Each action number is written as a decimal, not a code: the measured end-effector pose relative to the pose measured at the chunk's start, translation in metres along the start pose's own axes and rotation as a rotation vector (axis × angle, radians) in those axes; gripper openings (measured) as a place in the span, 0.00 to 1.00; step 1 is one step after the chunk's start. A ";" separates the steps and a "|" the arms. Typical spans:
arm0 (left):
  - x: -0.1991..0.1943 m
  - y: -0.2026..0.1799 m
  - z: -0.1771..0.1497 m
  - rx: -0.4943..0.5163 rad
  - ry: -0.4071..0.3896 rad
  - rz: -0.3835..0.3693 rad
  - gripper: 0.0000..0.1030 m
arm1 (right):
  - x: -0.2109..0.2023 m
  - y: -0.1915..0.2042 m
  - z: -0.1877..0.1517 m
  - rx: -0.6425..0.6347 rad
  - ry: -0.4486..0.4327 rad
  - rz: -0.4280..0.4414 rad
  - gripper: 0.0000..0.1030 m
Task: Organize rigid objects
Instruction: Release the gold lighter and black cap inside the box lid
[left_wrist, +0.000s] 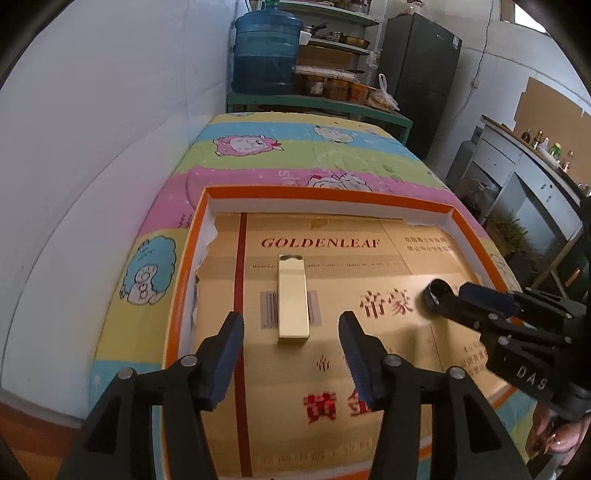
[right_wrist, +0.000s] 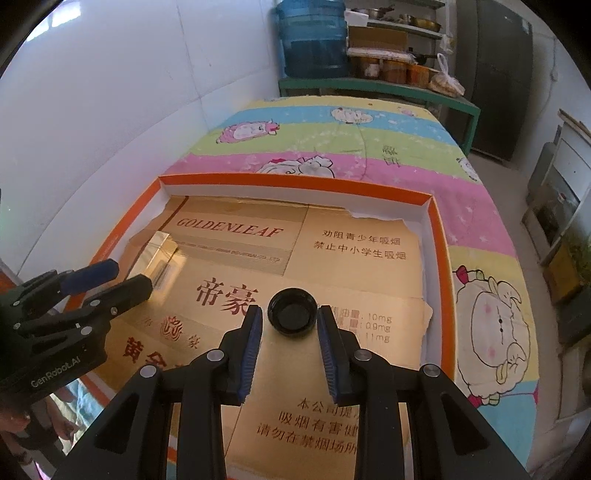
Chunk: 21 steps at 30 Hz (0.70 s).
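Observation:
A gold rectangular box (left_wrist: 293, 297) lies flat on the gold cardboard lining of the orange tray (left_wrist: 325, 195). My left gripper (left_wrist: 291, 325) is open, its fingers either side of the box's near end without touching it. A round black cap (right_wrist: 292, 313) sits open side up on the cardboard. My right gripper (right_wrist: 290, 314) is open, its fingertips flanking the cap with small gaps. The right gripper and cap (left_wrist: 437, 295) also show in the left wrist view, the left gripper (right_wrist: 125, 275) and gold box (right_wrist: 157, 251) in the right wrist view.
The tray rests on a table covered with a cartoon-print quilt (left_wrist: 295, 155), against a white wall (left_wrist: 92, 147). Behind stand a blue water jug (left_wrist: 264, 51), a green shelf with jars (left_wrist: 332, 88) and a dark fridge (left_wrist: 417, 77). A counter with bottles (left_wrist: 535, 155) is at right.

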<state>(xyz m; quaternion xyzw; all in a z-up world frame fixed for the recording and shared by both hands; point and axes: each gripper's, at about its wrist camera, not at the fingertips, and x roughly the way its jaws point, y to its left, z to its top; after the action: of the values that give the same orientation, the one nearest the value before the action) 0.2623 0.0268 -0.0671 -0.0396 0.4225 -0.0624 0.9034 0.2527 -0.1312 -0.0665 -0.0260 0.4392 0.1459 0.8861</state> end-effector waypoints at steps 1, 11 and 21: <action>-0.002 0.002 -0.002 -0.006 -0.002 -0.008 0.52 | -0.003 0.001 -0.001 0.000 -0.008 0.001 0.30; -0.039 0.005 -0.017 0.003 -0.054 0.008 0.52 | -0.039 0.009 -0.019 0.033 -0.048 0.012 0.31; -0.099 -0.001 -0.038 0.023 -0.154 0.044 0.52 | -0.083 0.029 -0.054 0.055 -0.083 -0.020 0.31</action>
<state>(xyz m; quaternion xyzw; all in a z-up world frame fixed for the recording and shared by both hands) 0.1703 0.0397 -0.0156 -0.0246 0.3516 -0.0444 0.9348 0.1560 -0.1325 -0.0320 0.0001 0.4057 0.1259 0.9053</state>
